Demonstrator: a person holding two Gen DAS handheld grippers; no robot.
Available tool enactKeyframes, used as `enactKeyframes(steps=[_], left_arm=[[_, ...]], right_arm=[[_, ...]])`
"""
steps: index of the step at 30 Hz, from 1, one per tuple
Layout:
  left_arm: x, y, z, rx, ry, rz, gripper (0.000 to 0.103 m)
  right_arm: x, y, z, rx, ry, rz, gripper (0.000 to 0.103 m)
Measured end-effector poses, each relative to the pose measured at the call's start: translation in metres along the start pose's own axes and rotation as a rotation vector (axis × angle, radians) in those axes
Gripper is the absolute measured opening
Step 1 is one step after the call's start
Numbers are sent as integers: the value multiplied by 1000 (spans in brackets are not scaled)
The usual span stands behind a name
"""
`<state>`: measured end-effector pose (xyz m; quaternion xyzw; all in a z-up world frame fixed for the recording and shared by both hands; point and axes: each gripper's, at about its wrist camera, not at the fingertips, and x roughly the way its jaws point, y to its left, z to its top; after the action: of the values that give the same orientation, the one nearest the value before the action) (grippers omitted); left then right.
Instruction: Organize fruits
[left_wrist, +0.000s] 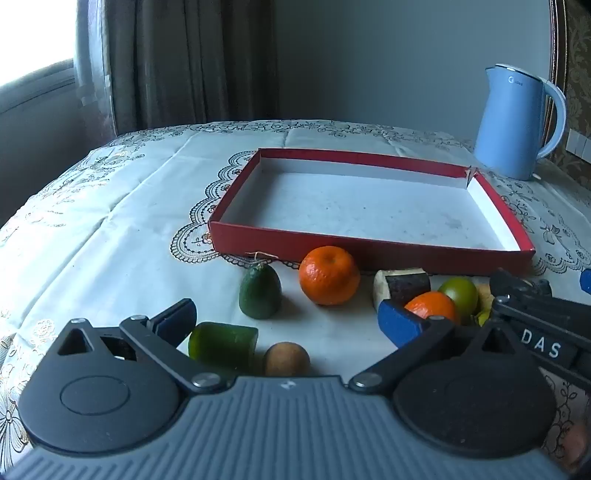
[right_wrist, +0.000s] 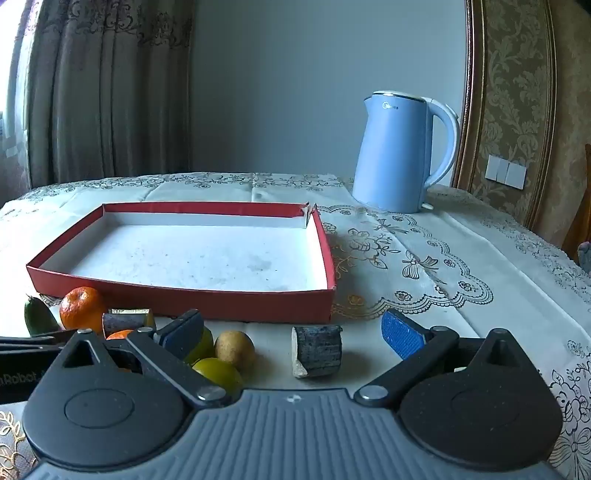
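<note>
An empty red box lid (left_wrist: 369, 254) (right_wrist: 207, 301) with a white inside lies on the tablecloth. In front of it lie fruits: a large orange (left_wrist: 328, 275) (right_wrist: 82, 308), a dark green avocado (left_wrist: 259, 291) (right_wrist: 38, 315), a green cut piece (left_wrist: 221, 345), a brown kiwi (left_wrist: 287, 359), a small orange (left_wrist: 430, 306), a green lime (left_wrist: 460, 293) and a dark cut chunk (left_wrist: 404, 286). My left gripper (left_wrist: 288, 325) is open above the kiwi and cut piece. My right gripper (right_wrist: 291, 334) is open over a dark chunk (right_wrist: 317, 350), a yellow-brown fruit (right_wrist: 234, 350) and limes (right_wrist: 218, 373).
A light blue electric kettle (left_wrist: 517, 125) (right_wrist: 402, 155) stands behind the lid at the back right. The table has a lace-patterned white cloth (left_wrist: 110, 221). Curtains hang at the back left. The right gripper's body (left_wrist: 543, 321) reaches in from the right.
</note>
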<state>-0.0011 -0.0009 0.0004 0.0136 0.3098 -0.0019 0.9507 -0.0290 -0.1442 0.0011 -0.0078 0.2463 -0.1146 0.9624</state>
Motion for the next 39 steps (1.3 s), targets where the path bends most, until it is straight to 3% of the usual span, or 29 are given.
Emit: enactKeyframes(steps=[39], left_arm=[[2,3,-1,-5,10,-10,103]], right_arm=[[-1,-15,-1,71,16,44,103]])
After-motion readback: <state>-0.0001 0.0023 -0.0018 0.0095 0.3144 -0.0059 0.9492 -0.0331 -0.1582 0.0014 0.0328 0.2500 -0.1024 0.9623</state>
